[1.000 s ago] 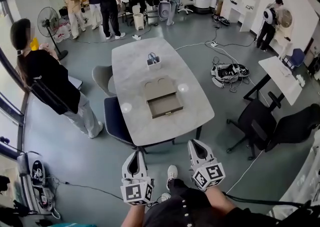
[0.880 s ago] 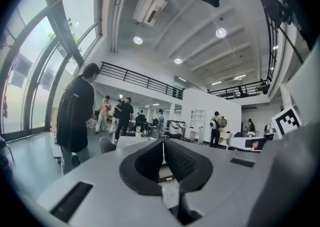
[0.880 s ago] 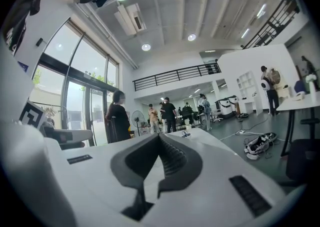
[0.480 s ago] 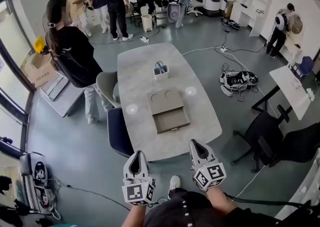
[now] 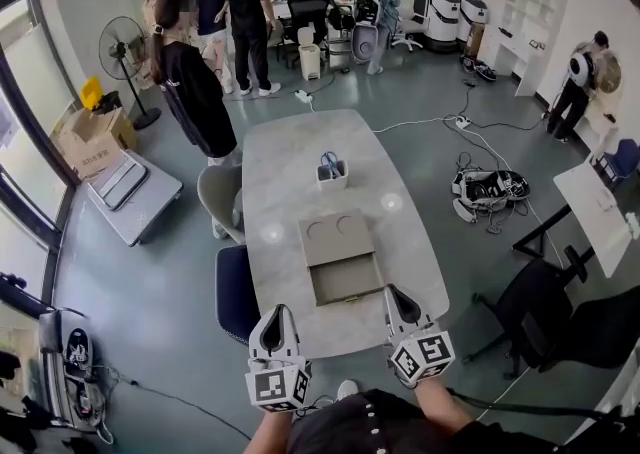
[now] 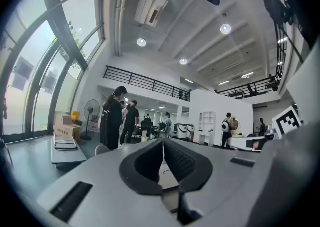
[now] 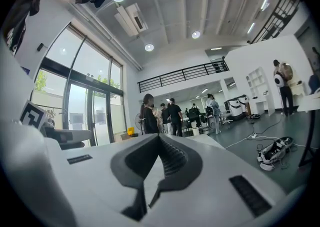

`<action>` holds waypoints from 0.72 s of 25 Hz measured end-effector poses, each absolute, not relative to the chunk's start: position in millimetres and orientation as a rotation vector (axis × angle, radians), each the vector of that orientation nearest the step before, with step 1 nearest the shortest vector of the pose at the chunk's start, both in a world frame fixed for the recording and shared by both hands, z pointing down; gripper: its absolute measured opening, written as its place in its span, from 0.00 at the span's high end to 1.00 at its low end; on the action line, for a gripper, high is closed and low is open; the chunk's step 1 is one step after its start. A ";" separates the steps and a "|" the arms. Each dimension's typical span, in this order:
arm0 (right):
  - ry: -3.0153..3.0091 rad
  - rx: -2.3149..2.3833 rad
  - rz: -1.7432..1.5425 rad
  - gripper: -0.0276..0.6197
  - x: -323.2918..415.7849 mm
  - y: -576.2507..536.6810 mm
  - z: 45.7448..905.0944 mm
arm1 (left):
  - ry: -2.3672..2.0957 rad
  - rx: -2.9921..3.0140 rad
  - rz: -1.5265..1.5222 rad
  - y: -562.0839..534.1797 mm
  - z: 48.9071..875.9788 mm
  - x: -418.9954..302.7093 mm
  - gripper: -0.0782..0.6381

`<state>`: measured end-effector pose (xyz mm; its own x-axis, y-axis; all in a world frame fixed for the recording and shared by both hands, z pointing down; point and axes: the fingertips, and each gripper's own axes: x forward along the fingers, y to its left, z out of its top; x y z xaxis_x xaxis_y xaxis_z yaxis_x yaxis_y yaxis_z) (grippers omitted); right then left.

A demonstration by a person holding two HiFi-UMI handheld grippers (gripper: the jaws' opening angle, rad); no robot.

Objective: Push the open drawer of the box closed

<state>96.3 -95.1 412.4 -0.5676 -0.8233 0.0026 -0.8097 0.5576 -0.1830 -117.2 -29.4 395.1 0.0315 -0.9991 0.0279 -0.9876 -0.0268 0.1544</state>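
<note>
A flat tan box (image 5: 333,236) lies on the long grey table (image 5: 280,172), with its drawer (image 5: 346,280) pulled out toward me and empty. My left gripper (image 5: 276,315) hangs shut just short of the table's near edge, left of the drawer. My right gripper (image 5: 397,295) is shut too, its tip over the table's near edge, right of the drawer front. Neither touches the box. In the left gripper view the gripper's (image 6: 162,143) jaws meet at the tip; in the right gripper view the gripper's (image 7: 159,138) jaws also meet.
A small white holder with scissors (image 5: 331,170) stands beyond the box. A grey chair (image 5: 216,195) and a dark blue chair (image 5: 236,294) sit at the table's left. A person in black (image 5: 190,92) stands at the far left corner; a black chair (image 5: 535,307) and cables lie to the right.
I have moved closer to the table, so both grippers now reach its near edge. The person in black has walked from the left side toward the far end.
</note>
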 end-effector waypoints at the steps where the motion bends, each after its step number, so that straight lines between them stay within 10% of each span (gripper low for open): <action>1: 2.699 -1.415 -0.250 0.96 97.9 -103.3 412.0 | -2.099 2.157 -0.138 -36.8 394.3 -116.3 0.86; 18: 2.715 -1.398 -0.288 0.96 68.1 -152.5 424.2 | -2.124 2.125 -0.111 -80.8 402.1 -152.2 0.86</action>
<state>68.1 -152.5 424.2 -0.5823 -0.8127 0.0199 -0.7988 0.5675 -0.1997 -152.2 -80.8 402.1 0.0032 -0.9991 0.0431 -0.9891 0.0031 0.1470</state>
